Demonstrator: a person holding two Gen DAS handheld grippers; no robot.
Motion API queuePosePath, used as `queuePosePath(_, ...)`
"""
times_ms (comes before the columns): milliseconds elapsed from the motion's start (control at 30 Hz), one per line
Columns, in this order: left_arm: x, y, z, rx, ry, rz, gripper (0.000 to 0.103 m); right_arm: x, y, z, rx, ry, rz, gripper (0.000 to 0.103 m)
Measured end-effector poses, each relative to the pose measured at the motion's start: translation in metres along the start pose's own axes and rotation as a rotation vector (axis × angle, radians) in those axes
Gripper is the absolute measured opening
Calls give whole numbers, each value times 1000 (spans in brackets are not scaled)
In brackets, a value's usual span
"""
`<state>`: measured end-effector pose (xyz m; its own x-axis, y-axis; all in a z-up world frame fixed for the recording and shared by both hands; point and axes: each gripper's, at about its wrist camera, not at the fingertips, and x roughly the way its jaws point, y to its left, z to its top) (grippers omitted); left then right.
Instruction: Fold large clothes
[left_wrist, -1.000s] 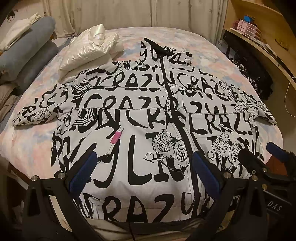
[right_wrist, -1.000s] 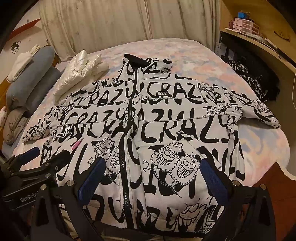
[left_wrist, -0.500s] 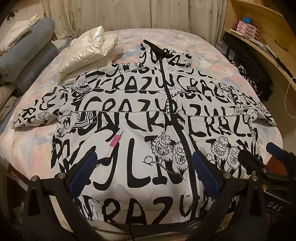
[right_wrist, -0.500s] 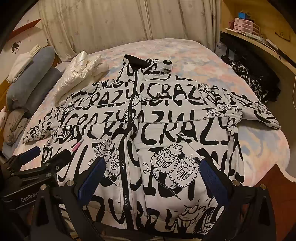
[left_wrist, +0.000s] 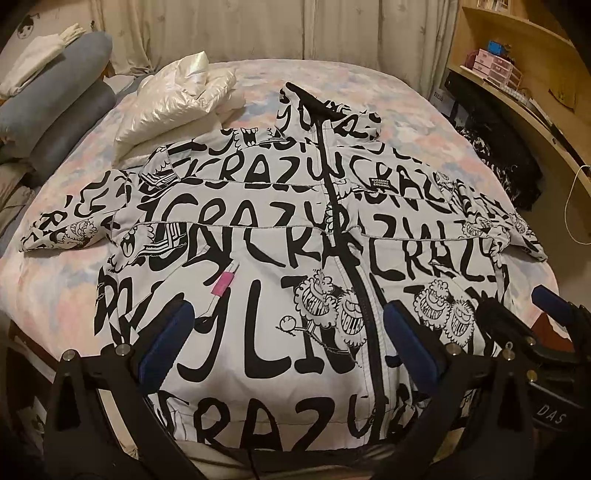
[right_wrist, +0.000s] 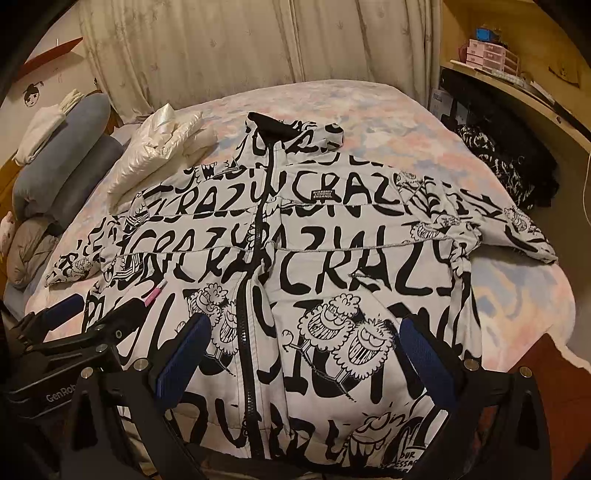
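bed: jacket spread flat | white puffer beside collar | left tongs, right tongs released, empty

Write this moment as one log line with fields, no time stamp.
phase: before first fold | black-and-white printed jacket: flat, zipped, on pastel bed | left gripper: open, above hem | right gripper: open, above hem

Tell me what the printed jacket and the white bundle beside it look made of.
Jacket: smooth, matte woven shell, probably padded synthetic; it puffs between stitched seams. White bundle: glossy quilted fabric, likely nylon puffer; it shines under the light.
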<state>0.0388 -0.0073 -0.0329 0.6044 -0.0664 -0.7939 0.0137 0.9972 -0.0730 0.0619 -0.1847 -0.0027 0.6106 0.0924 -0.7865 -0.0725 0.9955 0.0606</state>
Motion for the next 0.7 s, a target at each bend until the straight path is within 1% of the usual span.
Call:
queuePosePath(167, -3, 0, 7, -15, -27, -23, 102, -12, 0, 20, -26, 2, -2, 103)
queuePosePath(367, -17, -8, 22, 16, -103, -32, 102, -23, -6, 41, -41, -10, -9, 103)
queuePosePath(467, -24, -12, 32, 36, -132, -57, 102, -30, -13, 54, -42, -26, 9, 103)
queuePosePath(633, -32, -22, 51, 52, -172, -64, 102, -43, -29, 74, -28, -53, 46, 103)
queuePosePath(700, -35, -28, 59, 69, -193, -58, 102, -51, -37, 83, -22, -78, 55, 103)
